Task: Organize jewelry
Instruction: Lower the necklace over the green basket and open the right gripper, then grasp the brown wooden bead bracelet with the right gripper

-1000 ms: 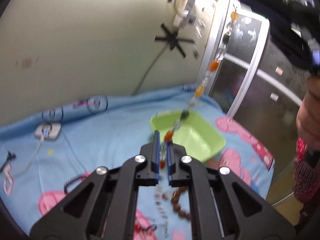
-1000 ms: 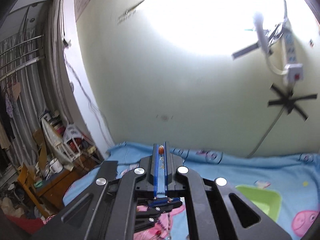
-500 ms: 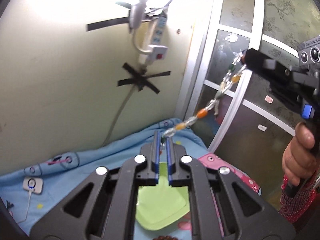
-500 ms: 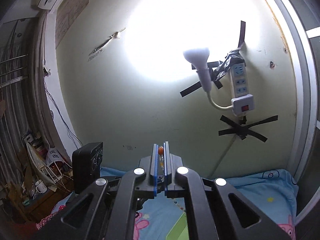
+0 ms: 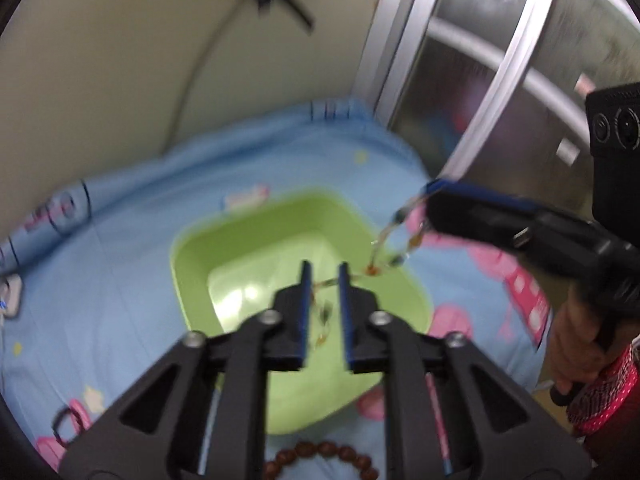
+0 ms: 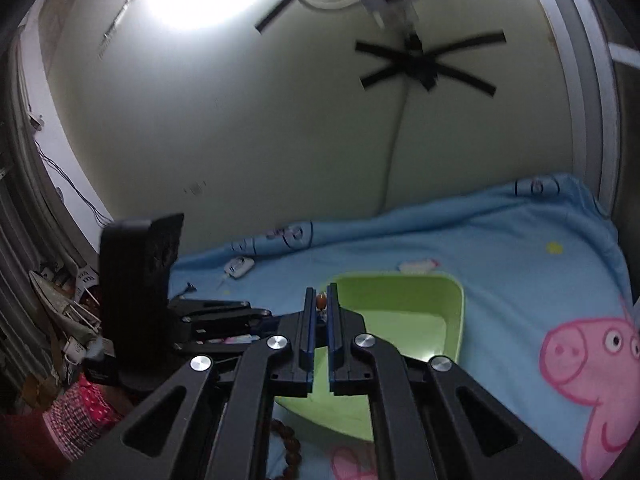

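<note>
From the left wrist camera, the left gripper (image 5: 324,276) hung directly over the green tray (image 5: 192,240), its jaws parted with a clear gap between them; the bead chain (image 5: 384,240) ran through that gap and drooped below it, though the blur hid whether either blade touched it. The chain rose to the right into the tip of the right gripper (image 5: 436,192), which reached in from the side above the tray's far right rim, so the strand sagged between the two tools over the tray, seemingly so that it would fall inside when let go. A brown bead bracelet (image 5: 320,460) lay on the blue sheet (image 5: 100,280) just in front of the tray, not yet sorted. From the right wrist camera, the right gripper (image 6: 322,300) was clenched on the chain, an orange bead (image 6: 320,301) pinched between the narrow blades. The tray (image 6: 456,300) sat just beyond and below, and the left gripper (image 6: 224,312) was at left beside it. The bracelet (image 6: 290,448) showed under the arms.
</note>
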{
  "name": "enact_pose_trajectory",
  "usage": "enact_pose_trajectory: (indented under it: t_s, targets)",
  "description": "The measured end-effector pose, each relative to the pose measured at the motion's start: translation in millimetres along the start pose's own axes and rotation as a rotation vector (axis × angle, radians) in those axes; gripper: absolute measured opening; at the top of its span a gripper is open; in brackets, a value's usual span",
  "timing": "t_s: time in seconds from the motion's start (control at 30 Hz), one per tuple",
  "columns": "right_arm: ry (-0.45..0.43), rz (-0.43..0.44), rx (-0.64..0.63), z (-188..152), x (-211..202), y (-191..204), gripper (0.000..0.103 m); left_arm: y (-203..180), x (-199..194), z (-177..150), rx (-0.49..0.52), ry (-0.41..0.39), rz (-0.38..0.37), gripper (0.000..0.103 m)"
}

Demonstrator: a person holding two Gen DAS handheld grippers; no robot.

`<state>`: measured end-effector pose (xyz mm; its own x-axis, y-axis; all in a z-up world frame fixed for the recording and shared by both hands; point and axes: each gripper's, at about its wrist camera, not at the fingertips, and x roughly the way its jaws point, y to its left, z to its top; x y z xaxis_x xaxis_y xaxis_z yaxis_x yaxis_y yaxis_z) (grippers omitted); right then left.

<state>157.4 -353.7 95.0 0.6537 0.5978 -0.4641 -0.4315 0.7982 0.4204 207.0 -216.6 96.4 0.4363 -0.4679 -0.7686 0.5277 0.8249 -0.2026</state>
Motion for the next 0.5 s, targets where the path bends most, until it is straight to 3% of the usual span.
enact_pose_trajectory:
  t_s: [0.03, 0.1, 0.2, 0.33, 0.43, 0.5]
  targets:
    - [0.039, -0.024, 0.006, -12, 14, -6, 0.0, 1, 6, -5, 0.004, 0.023, 0.012, 0.029]
    - [0.11, -0.056, 0.012, -32, 38, -16, 0.0, 4, 13, -17, 0.002, 0.053, 0.032, 0.029]
    - [0.194, -0.086, 0.056, -44, 58, -27, 0.0, 14, -1, -28, -0.027, 0.034, 0.025, 0.029]
    - [0.127, -0.042, 0.061, -41, 42, -21, 0.0, 41, -47, -52, -0.099, -0.056, 0.061, 0.029]
    - [0.058, 0.004, 0.006, -50, 20, 0, 0.025, 53, -68, -79, -0.133, -0.07, 0.104, 0.033]
    - [0.063, 0.051, -0.025, -63, 12, 11, 0.025, 55, -73, -95, -0.148, -0.065, 0.114, 0.037]
